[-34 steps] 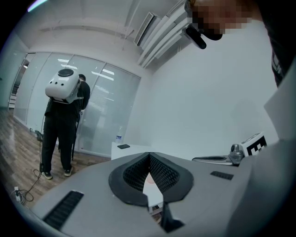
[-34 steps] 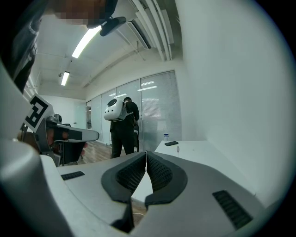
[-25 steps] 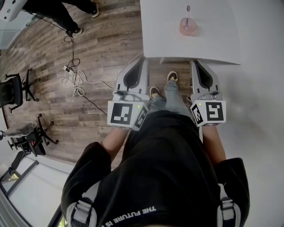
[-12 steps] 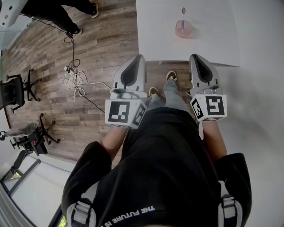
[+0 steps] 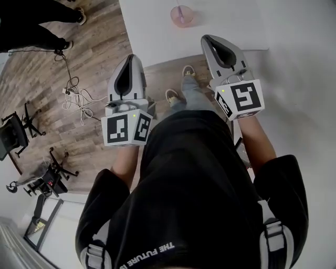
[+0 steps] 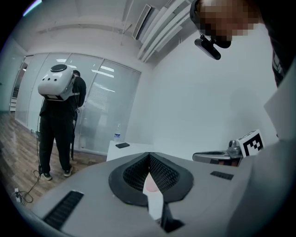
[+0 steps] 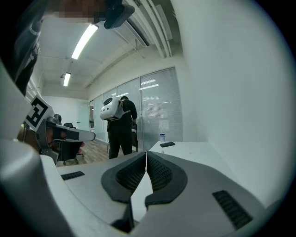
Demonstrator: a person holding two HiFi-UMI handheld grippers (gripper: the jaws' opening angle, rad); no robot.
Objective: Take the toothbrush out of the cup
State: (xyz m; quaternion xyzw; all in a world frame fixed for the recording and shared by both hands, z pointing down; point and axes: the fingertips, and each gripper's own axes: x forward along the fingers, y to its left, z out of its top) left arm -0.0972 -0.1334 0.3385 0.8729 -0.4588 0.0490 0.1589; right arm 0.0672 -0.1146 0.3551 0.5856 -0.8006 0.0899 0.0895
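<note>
Cup [image 5: 181,16] back from table [image 5: 152,31] edge — left gripper [image 5: 131,57], right gripper [image 5: 206,38] closed.

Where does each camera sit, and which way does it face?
Head view: on the person's head, facing steeply down at the white table, pink cup, left gripper and right gripper; torso, forearms, shoes show.
Left gripper view: on the left gripper, facing along its shut jaws; the right gripper shows at right.
Right gripper view: on the right gripper, facing along its shut jaws; the left gripper shows at left.
Shared: both gripper views show a standing person with a white backpack.
</note>
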